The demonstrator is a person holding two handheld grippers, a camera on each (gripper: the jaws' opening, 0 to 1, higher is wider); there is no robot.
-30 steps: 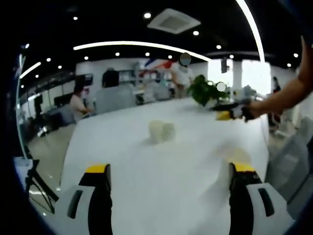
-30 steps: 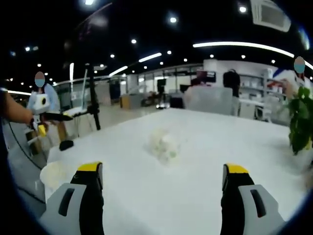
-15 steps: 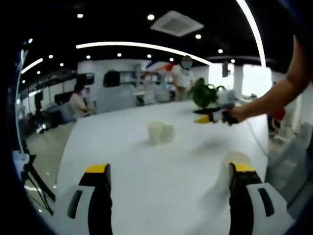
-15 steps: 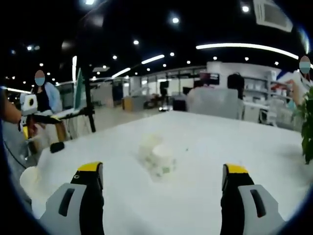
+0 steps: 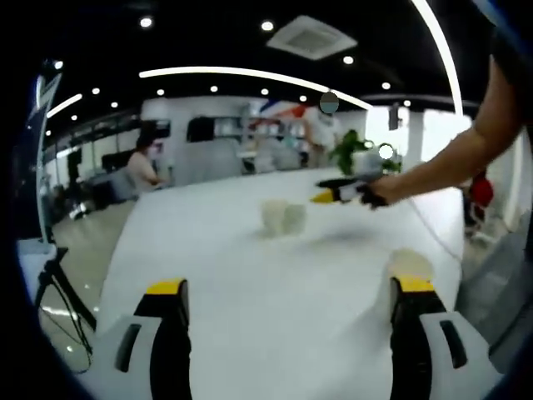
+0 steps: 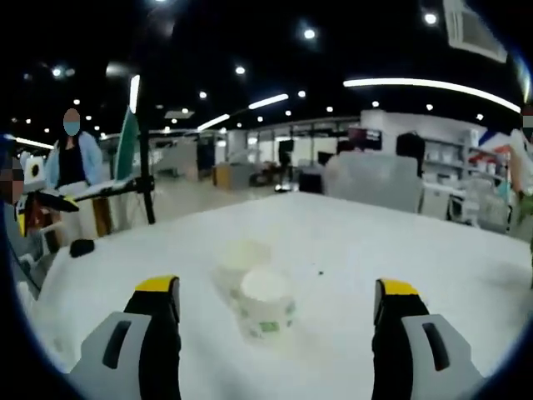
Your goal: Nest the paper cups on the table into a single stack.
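Right gripper (image 6: 271, 312) now closer to two paper cups (image 6: 265, 302), fingers apart like left gripper (image 5: 287, 312)'s, bare table (image 6: 400, 250) around.

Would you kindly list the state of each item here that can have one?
Near white paper cup with green print: upright, unstacked, beside the other.
Plain paper cup behind it: upright, unstacked.
Third paper cup near the table edge: apart, unstacked.
Right gripper: open, empty.
Left gripper: open, empty.

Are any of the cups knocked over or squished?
Nothing looks tipped or crushed. Two paper cups stand upright side by side on the white table, not yet nested. A third cup stands apart near the table's edge. The picture is too blurry to show small dents.
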